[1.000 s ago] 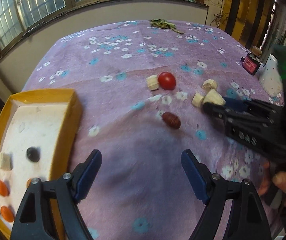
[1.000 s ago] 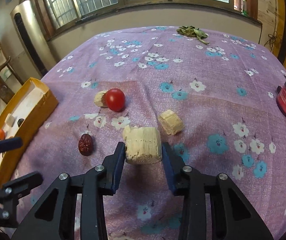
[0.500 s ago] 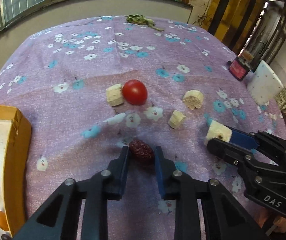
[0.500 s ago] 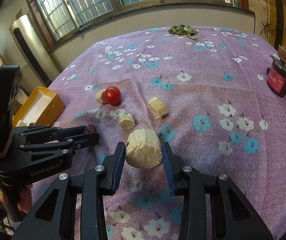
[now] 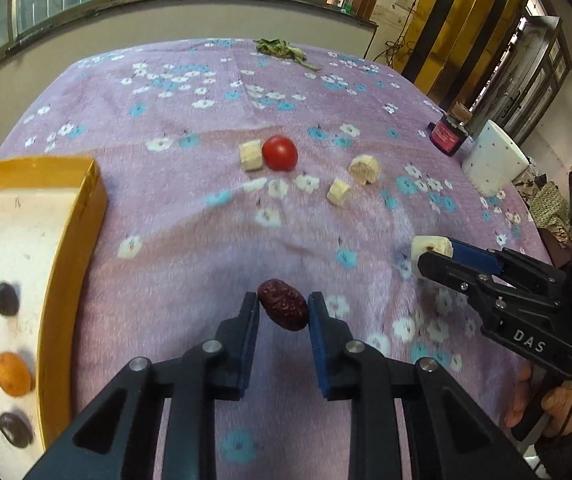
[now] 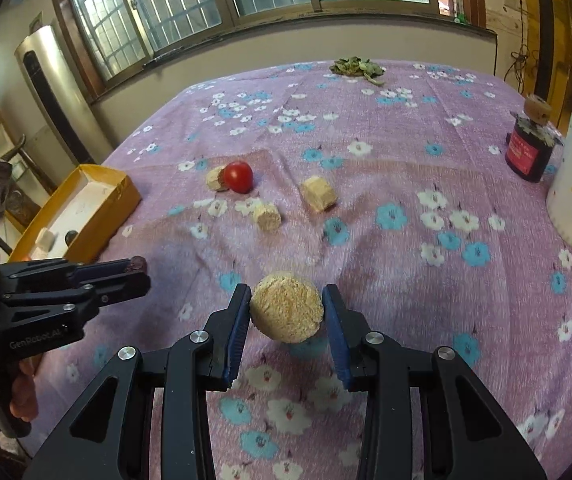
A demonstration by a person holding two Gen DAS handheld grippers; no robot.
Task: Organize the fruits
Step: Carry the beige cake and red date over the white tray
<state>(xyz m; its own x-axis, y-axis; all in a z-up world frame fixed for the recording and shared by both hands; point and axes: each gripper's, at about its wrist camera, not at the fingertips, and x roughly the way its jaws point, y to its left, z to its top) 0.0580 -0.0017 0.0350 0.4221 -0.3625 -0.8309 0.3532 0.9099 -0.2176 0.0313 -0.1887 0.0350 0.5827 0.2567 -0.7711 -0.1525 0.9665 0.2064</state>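
Note:
My left gripper [image 5: 282, 307] is shut on a wrinkled dark red date [image 5: 283, 309], held just above the purple flowered cloth. My right gripper [image 6: 287, 307] is shut on a pale banana chunk [image 6: 287, 307]; it also shows at the right of the left wrist view, right gripper [image 5: 431, 254]. A red tomato [image 5: 280, 152] lies mid-table beside a banana piece [image 5: 250, 155]. Two more banana pieces [image 5: 364, 168] [image 5: 339, 192] lie to its right. The yellow tray [image 5: 86, 216] at the left holds dark and orange fruits.
A dark red jar [image 5: 449, 134] and a white dotted cup [image 5: 493, 164] stand at the table's right edge. Green leaves [image 5: 280, 48] lie at the far edge. A hand [image 5: 553, 404] grips the right tool's handle. Windows run behind the table.
The left gripper went from wide open to shut on the date and has drawn it back toward the tray side. The right gripper carried its banana chunk nearer, away from the other pieces.

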